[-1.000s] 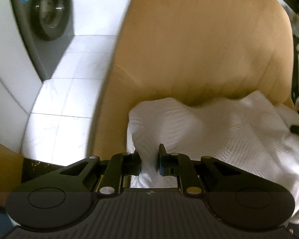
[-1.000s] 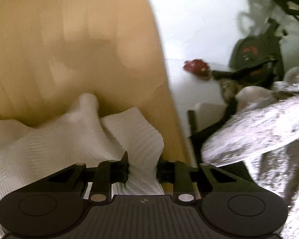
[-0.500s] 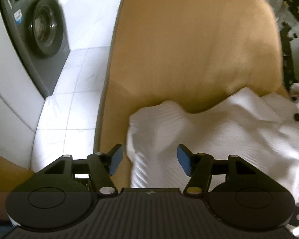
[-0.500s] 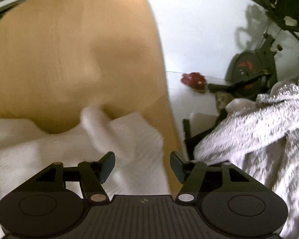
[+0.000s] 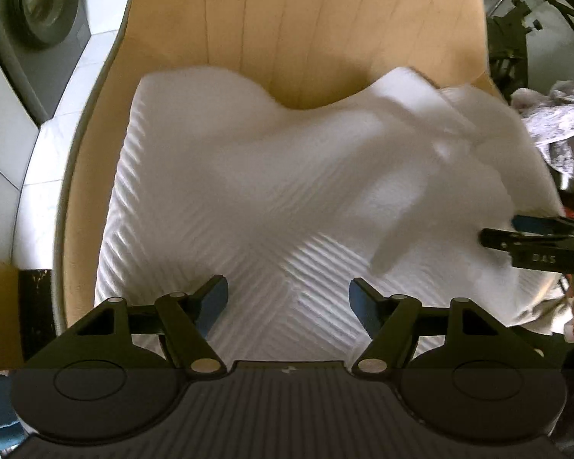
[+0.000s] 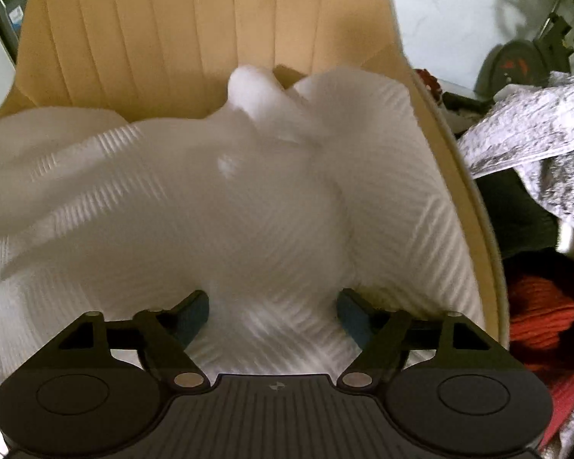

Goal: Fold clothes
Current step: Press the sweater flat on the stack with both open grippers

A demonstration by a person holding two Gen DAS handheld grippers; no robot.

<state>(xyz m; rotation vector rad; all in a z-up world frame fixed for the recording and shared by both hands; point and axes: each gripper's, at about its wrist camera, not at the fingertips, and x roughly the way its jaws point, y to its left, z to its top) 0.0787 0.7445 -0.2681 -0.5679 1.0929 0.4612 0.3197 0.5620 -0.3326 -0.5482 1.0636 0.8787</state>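
White ribbed garment (image 5: 287, 199), rumpled and loosely bunched across the tan chair seat (image 5: 95, 176)

1. We found the garment (image 5: 271, 199) lying bunched on the seat of the chair (image 5: 325, 30), its far edge up against the chair's backrest.
2. We held the left gripper (image 5: 288, 300) over the garment's near edge, jaws spread wide with cloth between them.
3. The right gripper (image 6: 272, 315) hung likewise over the near edge, further right; its tip showed at the right in the left wrist view.
4. A washing machine (image 5: 38, 15) stood left of the chair.
5. A heap of other clothes (image 6: 532, 137) lay right of the chair.
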